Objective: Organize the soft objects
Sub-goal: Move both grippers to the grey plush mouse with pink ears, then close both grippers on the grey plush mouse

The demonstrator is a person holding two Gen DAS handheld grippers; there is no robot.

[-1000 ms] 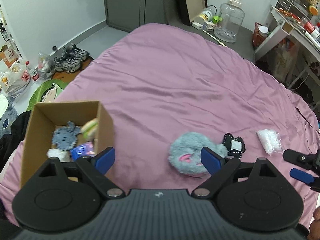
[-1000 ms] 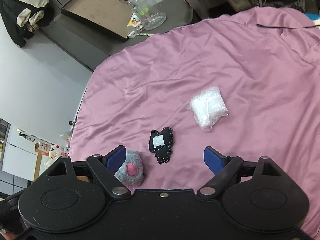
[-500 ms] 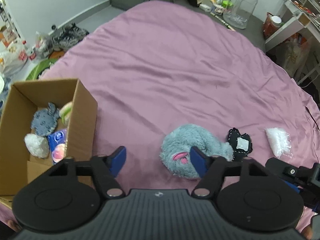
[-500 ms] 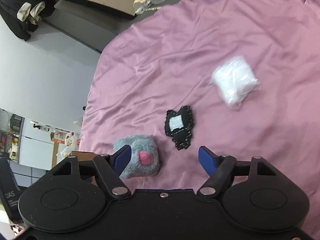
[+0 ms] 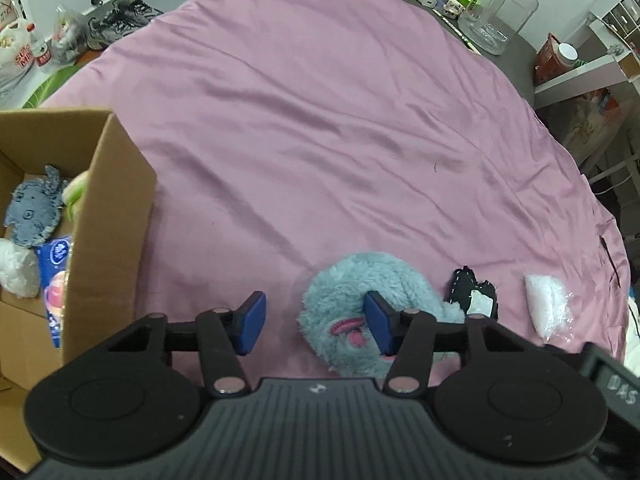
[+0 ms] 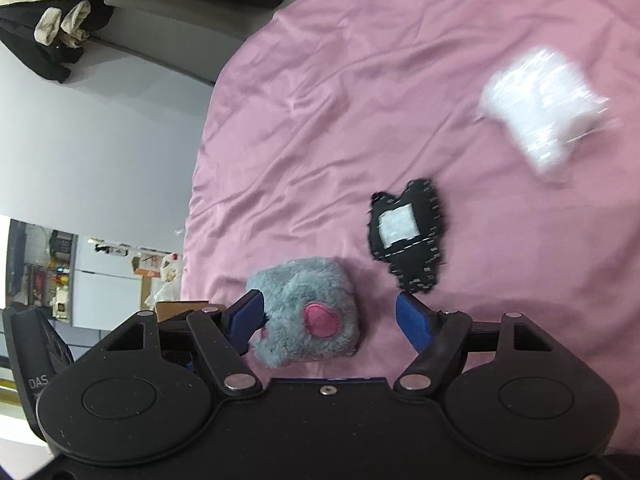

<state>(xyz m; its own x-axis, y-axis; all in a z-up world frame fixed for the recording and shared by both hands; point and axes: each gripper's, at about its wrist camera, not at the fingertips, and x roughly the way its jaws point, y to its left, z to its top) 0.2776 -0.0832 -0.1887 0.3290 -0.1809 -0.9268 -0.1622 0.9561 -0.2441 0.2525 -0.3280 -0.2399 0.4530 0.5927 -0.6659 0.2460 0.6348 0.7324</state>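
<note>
A grey furry plush with pink ears lies on the pink bedsheet. My left gripper is open; its right finger is over the plush, its left finger beside it. My right gripper is open and hovers over the same plush. A black felt piece with a white patch lies right of the plush. A white plastic bag lies farther right. A cardboard box on the left holds several soft items.
The box holds a grey felt toy, a white ball and a blue pack. A large clear jar and shoes are on the floor beyond the bed. A shelf unit stands right.
Both grippers have moved down and closer to the grey plush. The left jaws have narrowed somewhat. The right view has swung left, so the white bag sits farther away.
</note>
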